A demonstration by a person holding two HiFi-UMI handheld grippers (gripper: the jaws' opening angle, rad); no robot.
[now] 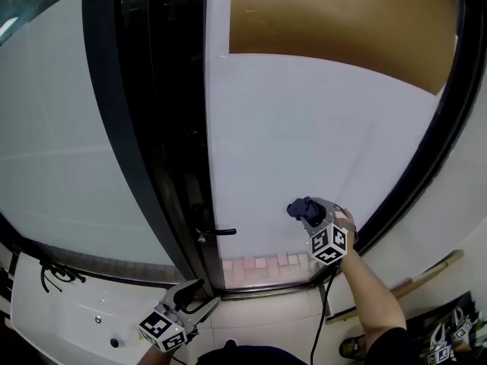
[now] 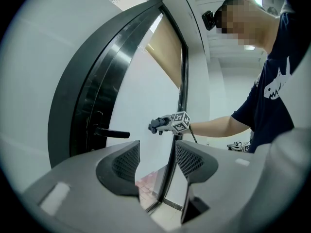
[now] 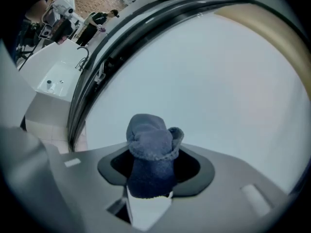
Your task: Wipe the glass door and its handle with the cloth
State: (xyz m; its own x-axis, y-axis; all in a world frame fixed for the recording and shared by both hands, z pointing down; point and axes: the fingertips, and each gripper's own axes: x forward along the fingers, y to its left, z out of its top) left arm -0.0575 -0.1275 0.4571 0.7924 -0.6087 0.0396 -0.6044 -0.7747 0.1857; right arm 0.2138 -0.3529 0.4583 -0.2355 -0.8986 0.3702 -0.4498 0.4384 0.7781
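The frosted glass door (image 1: pixel 304 150) fills the middle of the head view, its black lever handle (image 1: pixel 217 233) at its lower left edge. My right gripper (image 1: pixel 300 210) is shut on a dark blue cloth (image 3: pixel 151 152), which bulges out beyond the jaws. The cloth (image 1: pixel 298 206) sits at or very near the lower glass, right of the handle. From the left gripper view the cloth (image 2: pixel 156 125) and the handle (image 2: pixel 111 133) are apart. My left gripper (image 1: pixel 199 296) hangs low near the floor, open and holding nothing.
A black door frame (image 1: pixel 144 128) runs left of the glass, with a brown blind (image 1: pixel 335 21) behind the upper pane. A white basin (image 1: pixel 84 318) stands at lower left. A wooden stick (image 1: pixel 415 281) and tiled floor (image 1: pixel 259 263) lie at the door's foot.
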